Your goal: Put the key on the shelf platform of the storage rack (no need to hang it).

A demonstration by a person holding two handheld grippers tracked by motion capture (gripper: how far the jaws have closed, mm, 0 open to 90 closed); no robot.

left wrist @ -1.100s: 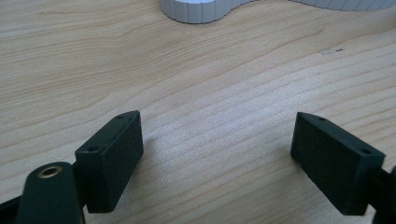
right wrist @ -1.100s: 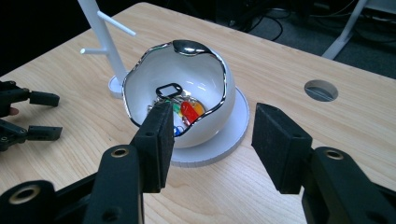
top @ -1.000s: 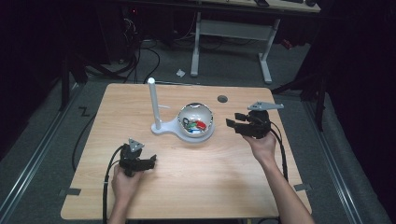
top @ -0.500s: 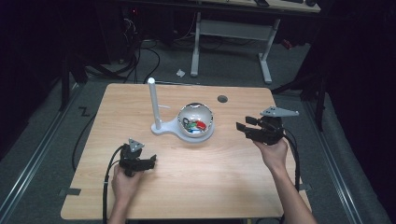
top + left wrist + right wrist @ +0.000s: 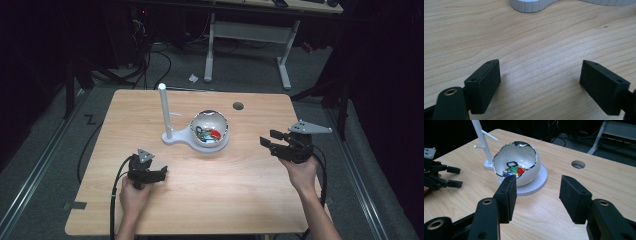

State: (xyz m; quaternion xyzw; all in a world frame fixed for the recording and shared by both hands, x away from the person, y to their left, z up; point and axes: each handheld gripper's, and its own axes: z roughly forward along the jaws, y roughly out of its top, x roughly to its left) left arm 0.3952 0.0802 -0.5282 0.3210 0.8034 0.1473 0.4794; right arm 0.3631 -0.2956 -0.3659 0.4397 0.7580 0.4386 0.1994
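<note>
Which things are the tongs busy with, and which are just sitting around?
Part of the job:
- white bowl with small colourful bits inside
- white stand with pegs, joined to the bowl's base
- left tongs and right tongs, both open and empty

Just lying about:
- round hole in the table
- desk frame behind

The middle of the table (image 5: 210, 200) is taken by a white bowl (image 5: 210, 131) on a white base (image 5: 182, 137), with a tall white post (image 5: 164, 107) rising from the base's left end and short pegs sticking out sideways. Bare wood runs along the near edge and both side edges. A small round hole (image 5: 238, 106) sits near the far edge, right of centre.
</note>
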